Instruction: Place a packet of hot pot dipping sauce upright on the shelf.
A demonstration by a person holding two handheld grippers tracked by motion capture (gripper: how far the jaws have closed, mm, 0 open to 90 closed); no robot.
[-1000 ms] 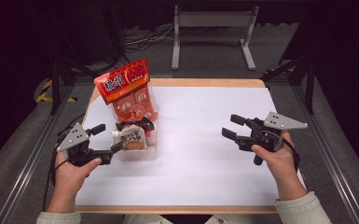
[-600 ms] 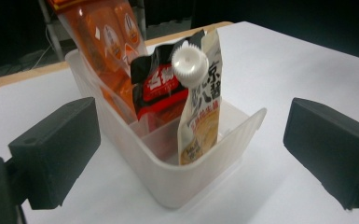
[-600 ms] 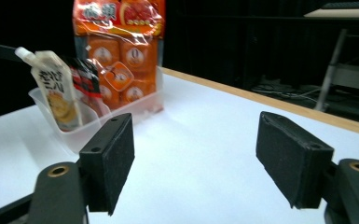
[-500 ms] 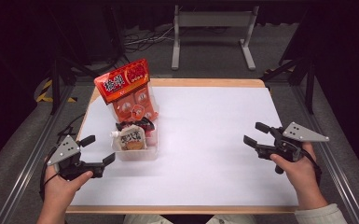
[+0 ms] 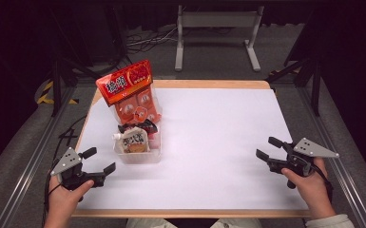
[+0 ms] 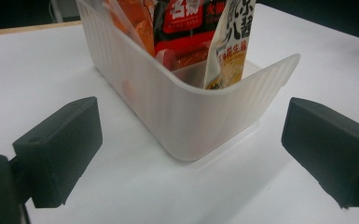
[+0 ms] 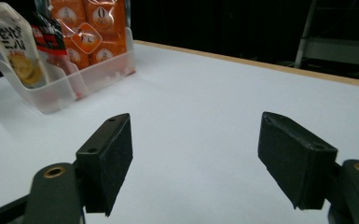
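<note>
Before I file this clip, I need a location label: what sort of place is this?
Probably a lab or studio recording station, not a home. A white-covered table stands among metal frame rails and black surroundings, loose cables lie on the floor behind, and a clear bin of snack packets sits staged on the table.

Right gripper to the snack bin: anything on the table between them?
Nothing. In the high view, bare white table runs from the right gripper to the clear bin of snack packets.

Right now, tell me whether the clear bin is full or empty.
Full. The clear bin holds upright snack packets: a white pouch at the near end and a tall orange bag behind it, rising above the rim.
</note>
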